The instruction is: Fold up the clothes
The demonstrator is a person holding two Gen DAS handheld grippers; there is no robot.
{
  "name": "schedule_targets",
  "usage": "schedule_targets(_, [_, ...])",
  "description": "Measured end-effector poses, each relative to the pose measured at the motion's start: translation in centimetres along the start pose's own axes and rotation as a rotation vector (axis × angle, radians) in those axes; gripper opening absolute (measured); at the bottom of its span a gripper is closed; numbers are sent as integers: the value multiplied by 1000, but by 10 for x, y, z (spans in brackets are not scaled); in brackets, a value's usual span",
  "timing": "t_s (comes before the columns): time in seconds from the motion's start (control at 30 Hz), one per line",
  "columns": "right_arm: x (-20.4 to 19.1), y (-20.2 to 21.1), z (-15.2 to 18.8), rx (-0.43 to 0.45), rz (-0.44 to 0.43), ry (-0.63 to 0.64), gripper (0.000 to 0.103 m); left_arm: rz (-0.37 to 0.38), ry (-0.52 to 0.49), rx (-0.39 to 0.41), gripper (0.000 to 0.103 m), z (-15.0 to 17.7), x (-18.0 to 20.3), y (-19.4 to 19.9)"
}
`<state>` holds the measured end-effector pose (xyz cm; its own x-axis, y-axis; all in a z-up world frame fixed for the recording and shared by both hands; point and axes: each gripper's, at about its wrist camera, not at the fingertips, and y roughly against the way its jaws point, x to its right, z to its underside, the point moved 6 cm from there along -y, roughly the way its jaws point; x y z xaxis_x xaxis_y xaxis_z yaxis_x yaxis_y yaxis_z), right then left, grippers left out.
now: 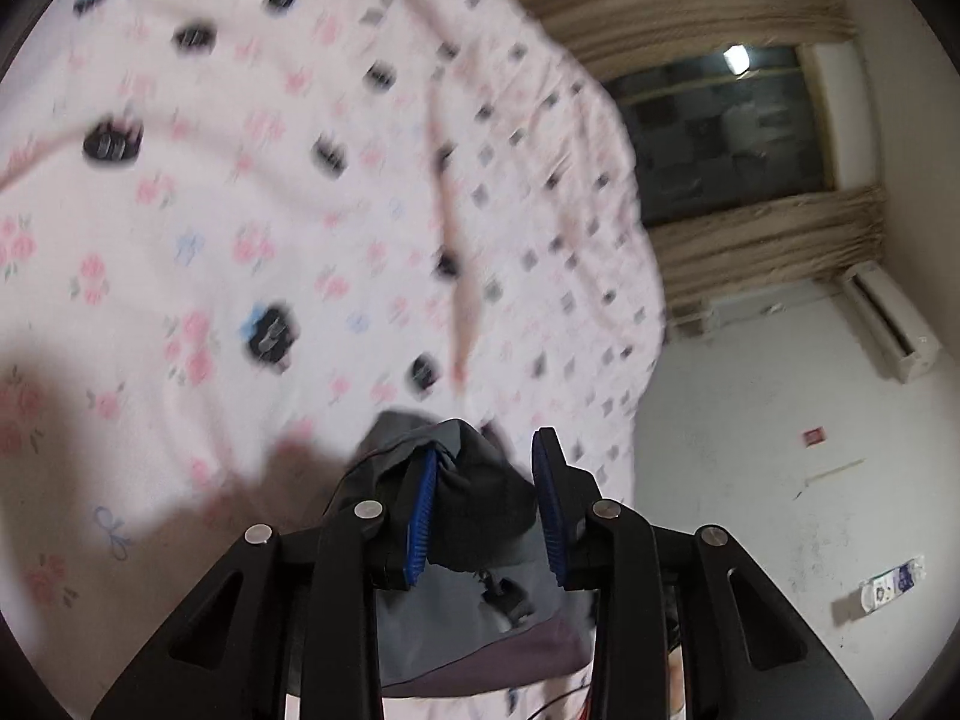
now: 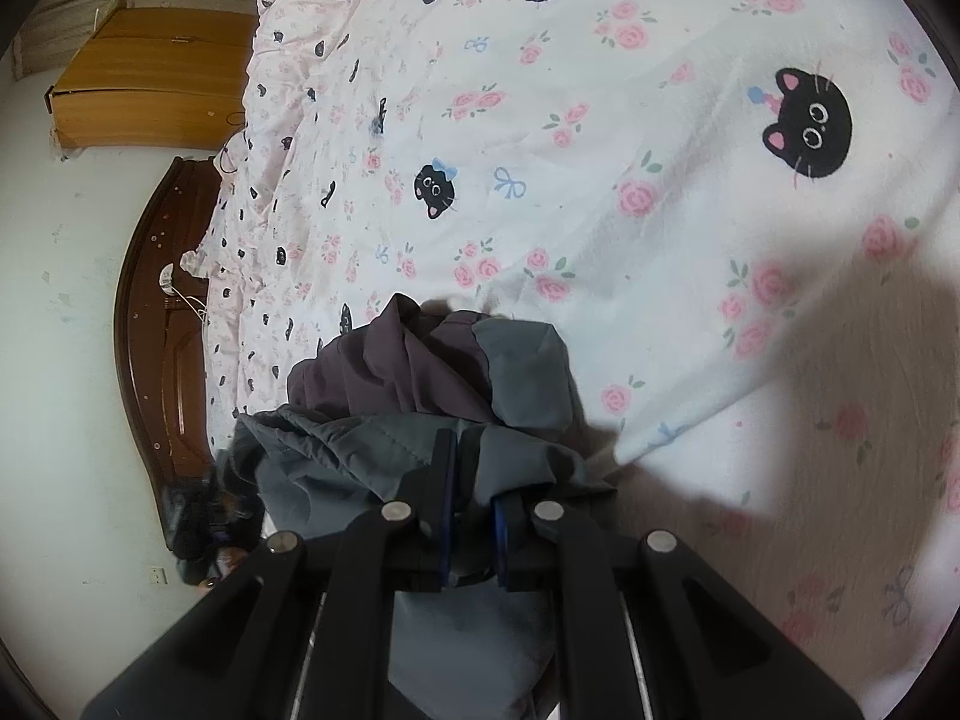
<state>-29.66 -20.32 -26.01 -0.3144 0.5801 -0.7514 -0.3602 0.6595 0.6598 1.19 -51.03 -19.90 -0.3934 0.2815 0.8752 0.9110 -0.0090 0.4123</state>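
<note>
A grey and dark purple garment [image 2: 420, 408] is bunched up above the bed. My right gripper [image 2: 474, 468] is shut on a grey fold of it, fabric pinched between the blue pads. In the left wrist view my left gripper [image 1: 489, 468] holds a dark grey bunch of the same garment [image 1: 480, 504] between its blue pads [image 1: 423, 504], the jaws partly apart around the thick fabric. The garment hangs below both grippers. The left view is motion-blurred.
The bed is covered by a white sheet [image 2: 600, 150] printed with pink roses and black cat faces. A dark wooden headboard [image 2: 156, 324] and an orange wooden cabinet [image 2: 150, 72] stand at the left. A curtained window [image 1: 720, 132] and air conditioner [image 1: 888, 318] are on the wall.
</note>
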Motion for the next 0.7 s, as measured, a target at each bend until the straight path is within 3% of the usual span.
schedule_targets(0.17, [-5, -2, 2, -8, 24, 15, 10, 77, -37, 125, 27, -11, 21, 20])
schedule_targets(0.27, [-7, -4, 2, -11, 40, 20, 10, 139, 30, 148, 29, -14, 16, 20])
schedule_targets(0.4, [-5, 0, -1, -12, 20, -18, 10, 264, 181, 170, 43, -17, -1, 21])
schedule_targets(0.57, [-2, 5, -5, -11, -37, -81, 11, 281, 208, 216, 43, -20, -6, 18])
schedule_targets(0.63, [0, 5, -6, -9, -36, -98, 11, 394, 233, 211, 53, -21, -1, 17])
schedule_targets(0.67, [1, 5, -7, -9, -36, -105, 11, 491, 273, 199, 67, -24, 0, 16])
schedule_targets(0.7, [3, 5, -7, -9, -34, -106, 11, 541, 296, 186, 71, -26, 0, 15])
